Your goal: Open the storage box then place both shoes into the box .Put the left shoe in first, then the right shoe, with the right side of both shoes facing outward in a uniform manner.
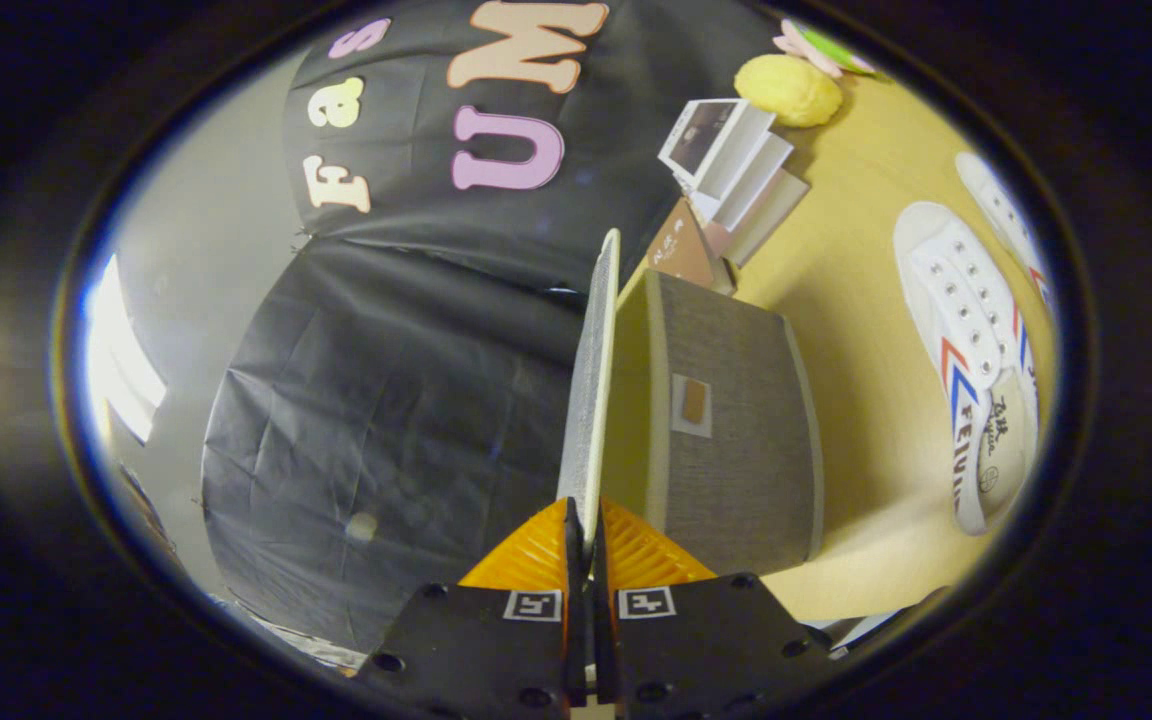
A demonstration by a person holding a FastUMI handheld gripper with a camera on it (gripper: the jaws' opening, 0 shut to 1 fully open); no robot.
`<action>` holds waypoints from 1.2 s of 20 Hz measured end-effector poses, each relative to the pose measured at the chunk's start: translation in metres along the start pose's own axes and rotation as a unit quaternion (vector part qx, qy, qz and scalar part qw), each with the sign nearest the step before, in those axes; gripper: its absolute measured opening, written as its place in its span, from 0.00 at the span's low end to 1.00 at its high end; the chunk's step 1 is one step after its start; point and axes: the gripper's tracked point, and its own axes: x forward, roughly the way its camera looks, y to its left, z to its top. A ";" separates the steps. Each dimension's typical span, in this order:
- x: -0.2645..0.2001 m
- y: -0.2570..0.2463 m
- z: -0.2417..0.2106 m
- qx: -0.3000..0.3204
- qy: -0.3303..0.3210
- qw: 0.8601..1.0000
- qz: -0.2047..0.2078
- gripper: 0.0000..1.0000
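The gripper [586,540] has its orange fingers pinched tight on the edge of the lid [591,380], lifted off the grey box [736,420], and I'd swing it fully clear, keeping the grip firm, before reaching for the white shoes [966,340] lying beside the box.

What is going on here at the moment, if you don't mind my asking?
A person's handheld gripper is shut on the lid of the grey storage box, holding it lifted away from the box body, so the box is partly open. Both white shoes lie on the wooden table beyond the box, not yet put in. A yellow object and some small cartons sit further back.
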 end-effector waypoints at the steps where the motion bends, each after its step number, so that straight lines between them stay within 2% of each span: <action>1: 0.001 0.009 0.003 -0.012 0.002 1.000 0.002 0.07; 12: 0.031 0.113 0.002 -0.085 0.018 0.995 0.049 0.10; 24: 0.114 0.195 -0.036 -0.135 0.043 0.987 0.080 0.11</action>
